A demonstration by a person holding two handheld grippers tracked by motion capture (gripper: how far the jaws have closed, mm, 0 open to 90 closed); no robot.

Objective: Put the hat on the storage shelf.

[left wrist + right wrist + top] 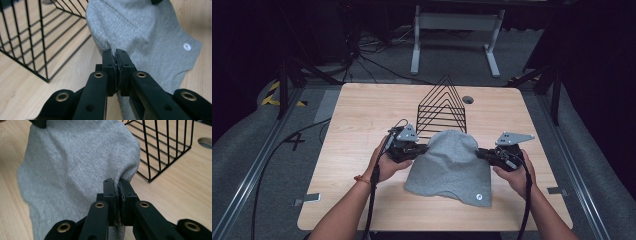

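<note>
Both tongs, the left tongs [115, 53] and the right tongs [116, 183], are pinching opposite edges of the grey beanie [451, 162], stretching it between them, probably for lifting toward the wire rack [443, 107] just beyond.

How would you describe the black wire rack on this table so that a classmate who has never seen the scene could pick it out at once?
Start at the wooden table and look to its far middle, just behind the grey cloth held between the two claws. There stands the black wire rack, beside a small round hole in the tabletop. It is the one see-through thing there: thin black bars rising to a triangular peak.
</note>
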